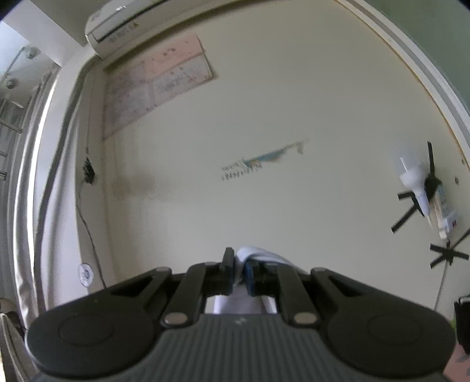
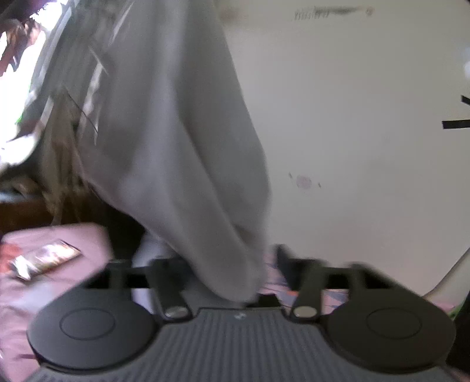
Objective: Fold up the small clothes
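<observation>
A small grey garment (image 2: pixel 176 141) hangs in the air in the right wrist view, draping down over my right gripper (image 2: pixel 232 273). The cloth hides the right fingertips, so I cannot tell how the jaws stand. In the left wrist view my left gripper (image 1: pixel 240 271) is raised toward the wall and shut on a pale fold of the same garment (image 1: pixel 252 254), which bunches between and just past the fingertips.
A cream wall (image 1: pixel 264 132) with a poster (image 1: pixel 155 85) and an air conditioner (image 1: pixel 117 26) faces the left gripper. A pink bedspread (image 2: pixel 58 264) with a shiny packet (image 2: pixel 44 261) lies low on the left in the right wrist view.
</observation>
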A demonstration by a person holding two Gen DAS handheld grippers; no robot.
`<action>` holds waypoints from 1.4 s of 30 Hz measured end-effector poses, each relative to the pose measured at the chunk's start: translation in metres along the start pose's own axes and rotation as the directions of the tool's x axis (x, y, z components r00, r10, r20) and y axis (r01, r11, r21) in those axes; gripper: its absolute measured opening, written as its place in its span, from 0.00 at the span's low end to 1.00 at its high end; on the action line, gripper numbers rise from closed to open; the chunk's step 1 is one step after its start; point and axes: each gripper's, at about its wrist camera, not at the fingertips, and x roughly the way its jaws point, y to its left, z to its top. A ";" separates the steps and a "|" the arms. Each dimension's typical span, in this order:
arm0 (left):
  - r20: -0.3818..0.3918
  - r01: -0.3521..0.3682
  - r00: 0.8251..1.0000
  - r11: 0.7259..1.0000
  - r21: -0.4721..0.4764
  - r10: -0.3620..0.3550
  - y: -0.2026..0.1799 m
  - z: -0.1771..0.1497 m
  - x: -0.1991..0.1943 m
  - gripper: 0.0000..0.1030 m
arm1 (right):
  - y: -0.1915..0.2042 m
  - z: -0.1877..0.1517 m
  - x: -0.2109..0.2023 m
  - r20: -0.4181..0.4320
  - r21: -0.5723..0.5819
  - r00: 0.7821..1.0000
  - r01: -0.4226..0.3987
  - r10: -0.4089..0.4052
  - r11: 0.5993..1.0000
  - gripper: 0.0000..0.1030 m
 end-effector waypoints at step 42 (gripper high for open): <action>-0.832 0.105 0.525 0.984 -0.146 -0.180 -0.124 -0.283 0.280 0.14 | -0.292 -0.004 0.103 -0.492 0.264 0.809 0.491 -0.322 0.830 0.32</action>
